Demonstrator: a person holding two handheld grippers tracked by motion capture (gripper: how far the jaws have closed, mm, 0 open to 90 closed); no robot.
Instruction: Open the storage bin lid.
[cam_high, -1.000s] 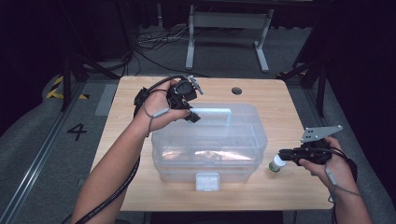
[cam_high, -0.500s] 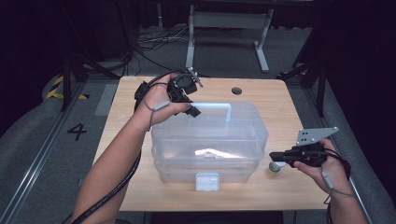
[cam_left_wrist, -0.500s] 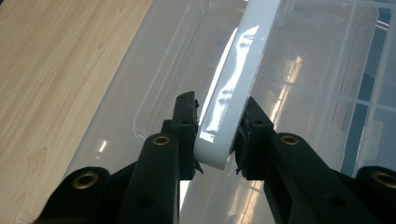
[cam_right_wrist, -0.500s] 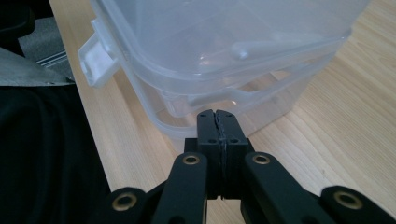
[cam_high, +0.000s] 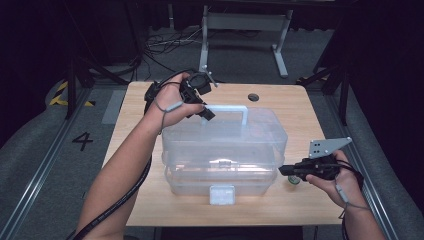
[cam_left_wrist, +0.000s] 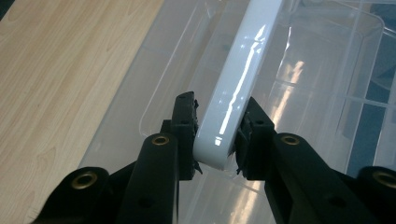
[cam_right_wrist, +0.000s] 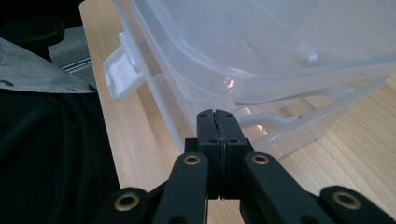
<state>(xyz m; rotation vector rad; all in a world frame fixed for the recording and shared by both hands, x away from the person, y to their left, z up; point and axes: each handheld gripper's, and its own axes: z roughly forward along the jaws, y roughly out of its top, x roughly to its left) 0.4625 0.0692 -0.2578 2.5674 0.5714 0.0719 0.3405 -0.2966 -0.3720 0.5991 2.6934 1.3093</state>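
Note:
A clear plastic storage box with a lid stands mid-table, its white handle upright on top. My left gripper is shut on the handle's left end. In the left gripper view the pads of that gripper press both sides of the handle. My right gripper lies low at the box's right end, jaws shut with nothing between them. In the right gripper view its tips point at the gap between the lid and the base.
A white latch tab hangs at the box's front, also seen from the side. A small green-and-white object lies just under my right hand. A small dark disc sits at the table's far side. Bare wood lies left of the box.
My right gripper has moved left, away from the small object and up to the box's right end. The lid has lifted slightly. The left hand has stayed on the handle.

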